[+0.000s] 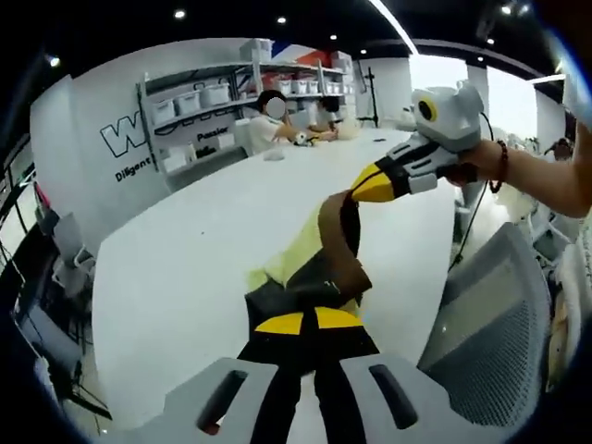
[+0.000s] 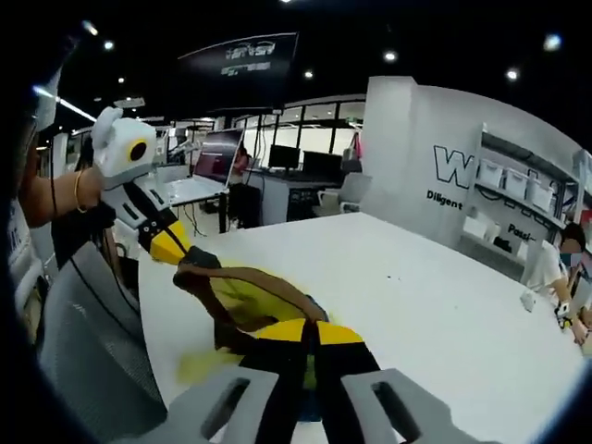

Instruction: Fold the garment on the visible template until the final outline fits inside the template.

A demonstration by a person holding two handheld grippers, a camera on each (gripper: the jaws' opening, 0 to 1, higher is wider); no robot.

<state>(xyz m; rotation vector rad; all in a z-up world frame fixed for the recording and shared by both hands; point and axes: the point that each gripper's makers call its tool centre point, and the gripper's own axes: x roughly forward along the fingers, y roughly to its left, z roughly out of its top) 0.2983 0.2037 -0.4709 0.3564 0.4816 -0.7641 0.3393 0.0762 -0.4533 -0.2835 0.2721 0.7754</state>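
Both hand-held grippers are grasping the garment (image 1: 319, 254), a yellow and brown piece that is hanging stretched between them just above the white desk (image 1: 185, 268). In the left gripper view, the left hand-held gripper (image 1: 313, 322) is clenching one end of the garment between its jaws, and the right hand-held gripper (image 1: 375, 185) is pinching the far end higher up. In the right gripper view, the right hand-held gripper (image 2: 310, 333) is holding its end, and the left hand-held gripper (image 2: 176, 250) is gripping the opposite end. The garment's long axis is running from one gripper to the other. No template is discernible beneath it. A mesh chair (image 1: 495, 314) is standing beside the desk.
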